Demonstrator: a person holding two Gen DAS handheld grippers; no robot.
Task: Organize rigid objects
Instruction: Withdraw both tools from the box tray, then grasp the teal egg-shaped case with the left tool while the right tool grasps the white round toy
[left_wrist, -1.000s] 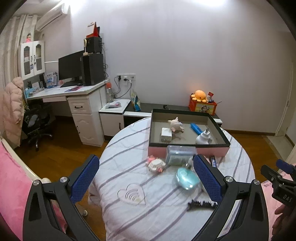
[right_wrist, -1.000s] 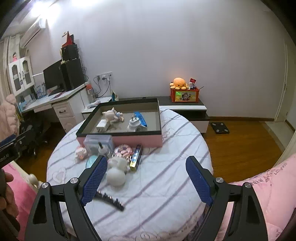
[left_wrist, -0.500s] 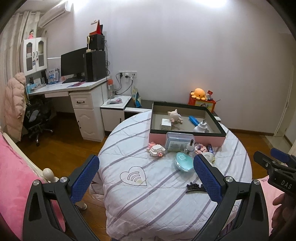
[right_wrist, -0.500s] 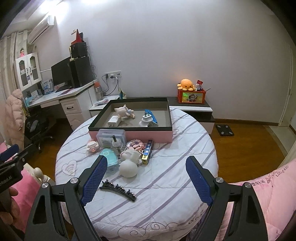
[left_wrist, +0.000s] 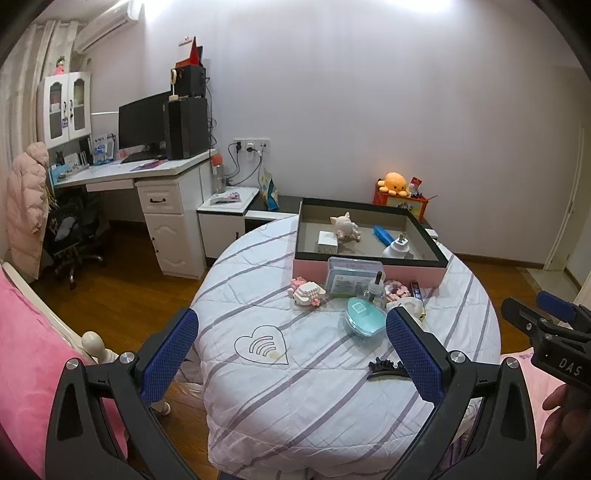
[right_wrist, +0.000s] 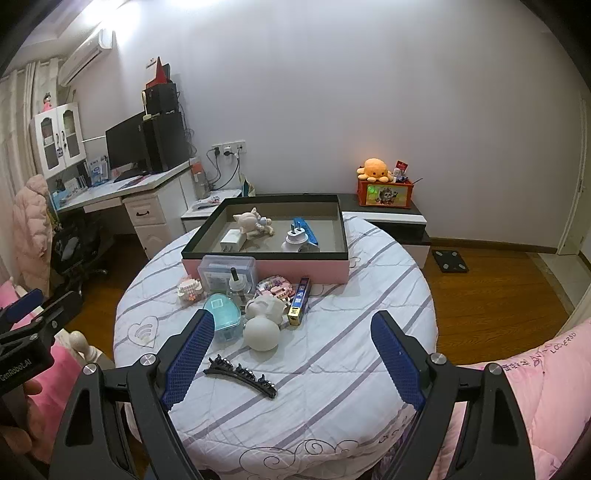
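Both my grippers are hanging back from the round table right now, and both are spread wide with nothing in them. The left gripper frames the striped cloth with its heart print, and the right gripper looks over bare cloth on the near side.

The stuff to sort sits in a tight bunch just in front of the pink-sided tray. From the right wrist view: a black hair clip lies alone nearest me, close to my left finger pad. Behind it is a white ball touching a teal case, with a white figurine right behind the ball. A blue and gold stick lies beside those, pointing toward the tray. Closer to the tray there's a clear plastic box pressed against the pink wall, a little bottle with a dark cap, a pink beaded thing and a small white block toy off to the left.

Already inside the tray: a white charger, a pale plush animal, a white plug and a blue object behind it.

The ball and teal case sit in front of the bottle and box, so those are crowded in. Around the table there's a desk with a monitor, and an orange plush on a box by the wall.
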